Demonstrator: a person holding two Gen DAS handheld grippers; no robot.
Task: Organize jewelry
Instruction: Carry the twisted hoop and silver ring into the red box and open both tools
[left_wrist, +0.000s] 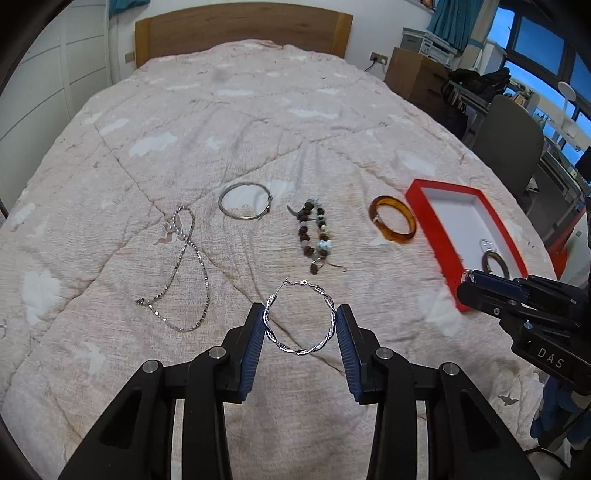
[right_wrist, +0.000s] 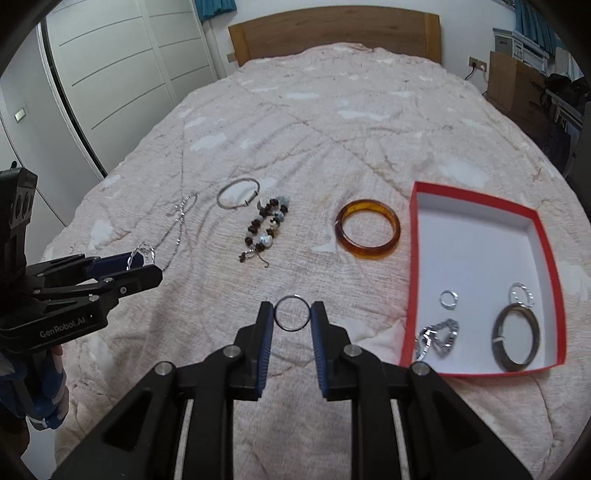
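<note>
My right claw (right_wrist: 293, 314) pinches a small ring (right_wrist: 291, 313) above the quilt, the left claw (left_wrist: 300, 319) clamps a twisted hoop (left_wrist: 301, 320); I'd drop both gently inside the red box (right_wrist: 415, 258).

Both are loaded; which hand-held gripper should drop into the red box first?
Right. The right hand-held gripper with its small dark ring sits beside the red box; the left is farther away.

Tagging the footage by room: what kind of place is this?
Most likely a bedroom: the jewelry lies on a pink quilt covering a bed with a wooden headboard, with white wardrobe doors on one side.
</note>
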